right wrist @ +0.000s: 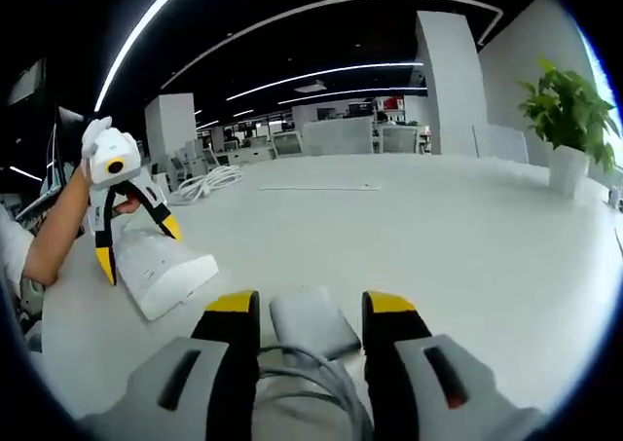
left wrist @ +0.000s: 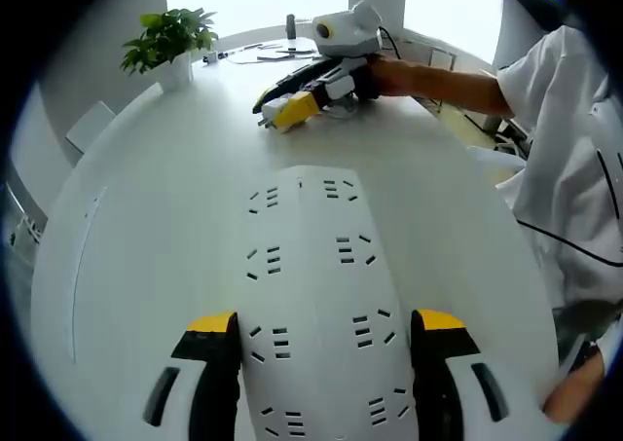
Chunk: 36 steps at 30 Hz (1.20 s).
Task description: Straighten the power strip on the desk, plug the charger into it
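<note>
1. Left tongs (left wrist: 326, 329): jaws stand wide apart, one on each side of the power strip (left wrist: 316, 295). The near end of the strip lies between the yellow-tipped jaws. Whether the jaws touch the strip's sides cannot be told.
2. Power strip: white, long, with two rows of sockets. It lies flat on the white table (left wrist: 175, 168) and runs straight ahead of the left tongs, away from them.
3. Right tongs (right wrist: 311, 310): jaws stand fairly narrow, with the charger (right wrist: 313, 324) between them. The charger is a flat grey-white block lying on the table. A white cable (right wrist: 311, 373) loops from it back toward the base of the jaws. Contact between the jaws and the charger cannot be confirmed.
4. In the right gripper view, the left tongs (right wrist: 136, 241) appear ahead and to the left, held by a person's hand (right wrist: 122, 205). Their jaws point down, straddling the end of the power strip (right wrist: 165, 266).
5. In the left gripper view, the right tongs (left wrist: 282, 110) appear beyond the far end of the strip, low on the table, held by a hand (left wrist: 389, 71) with a white sleeve (left wrist: 569, 120) behind it.
6. A potted plant (left wrist: 170, 42) stands on the table, ahead and to the left of the left tongs, well apart from the strip. In the right gripper view it (right wrist: 569, 120) stands ahead and to the far right.
7. A coil of white cable (right wrist: 209, 181) lies on the table far ahead of the right tongs.
</note>
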Each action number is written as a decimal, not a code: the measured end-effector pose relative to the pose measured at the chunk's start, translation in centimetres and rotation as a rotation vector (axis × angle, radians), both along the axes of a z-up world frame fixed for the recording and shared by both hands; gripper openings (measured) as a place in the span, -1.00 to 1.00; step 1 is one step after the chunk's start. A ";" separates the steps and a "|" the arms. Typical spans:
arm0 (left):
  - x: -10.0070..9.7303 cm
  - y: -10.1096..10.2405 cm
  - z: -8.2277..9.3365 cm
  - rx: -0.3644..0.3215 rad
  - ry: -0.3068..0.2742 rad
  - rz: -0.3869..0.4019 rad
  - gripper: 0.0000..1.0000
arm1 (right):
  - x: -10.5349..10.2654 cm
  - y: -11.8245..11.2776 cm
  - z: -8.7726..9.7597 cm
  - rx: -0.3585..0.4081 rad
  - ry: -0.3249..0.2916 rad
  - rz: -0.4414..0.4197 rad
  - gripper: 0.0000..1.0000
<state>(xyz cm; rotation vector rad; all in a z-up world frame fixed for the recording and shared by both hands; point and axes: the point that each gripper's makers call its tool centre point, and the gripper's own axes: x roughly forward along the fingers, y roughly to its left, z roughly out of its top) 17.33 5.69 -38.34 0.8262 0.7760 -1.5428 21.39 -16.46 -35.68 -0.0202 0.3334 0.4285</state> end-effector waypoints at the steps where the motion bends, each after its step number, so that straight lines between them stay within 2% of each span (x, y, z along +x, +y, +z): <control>1: 0.0 0.0 0.0 0.001 0.000 0.000 0.44 | 0.0 -0.1 0.0 0.009 0.004 -0.004 -0.18; 10: 0.0 -0.1 0.0 0.002 -0.001 0.001 0.44 | 0.3 0.4 -1.1 -0.037 0.032 0.002 -0.12; 15: 0.0 -0.1 -0.1 0.004 -0.002 0.001 0.44 | 0.7 0.1 -0.4 0.039 0.050 -0.058 0.01; 17: 0.0 -0.1 -0.1 0.004 -0.002 0.001 0.44 | 1.0 0.1 -0.1 0.046 0.035 -0.069 0.01; 20: 0.0 -0.1 0.0 0.004 -0.002 0.001 0.44 | 1.4 0.1 -0.5 0.009 0.023 -0.089 0.00; 22: 0.0 -0.1 0.0 0.002 -0.002 0.001 0.44 | 1.3 -0.1 -0.7 -0.027 0.022 -0.082 -0.09; 26: 0.0 0.0 0.0 0.003 -0.002 0.000 0.44 | 0.8 -0.3 -0.9 -0.047 0.029 -0.065 -0.08; 33: -0.1 0.0 0.0 0.003 -0.001 0.000 0.44 | 0.7 -1.0 -0.3 -0.017 -0.004 -0.110 -0.21; 36: -0.1 0.1 0.0 0.003 -0.001 0.000 0.44 | 0.5 -1.1 -0.2 -0.020 -0.002 -0.103 -0.17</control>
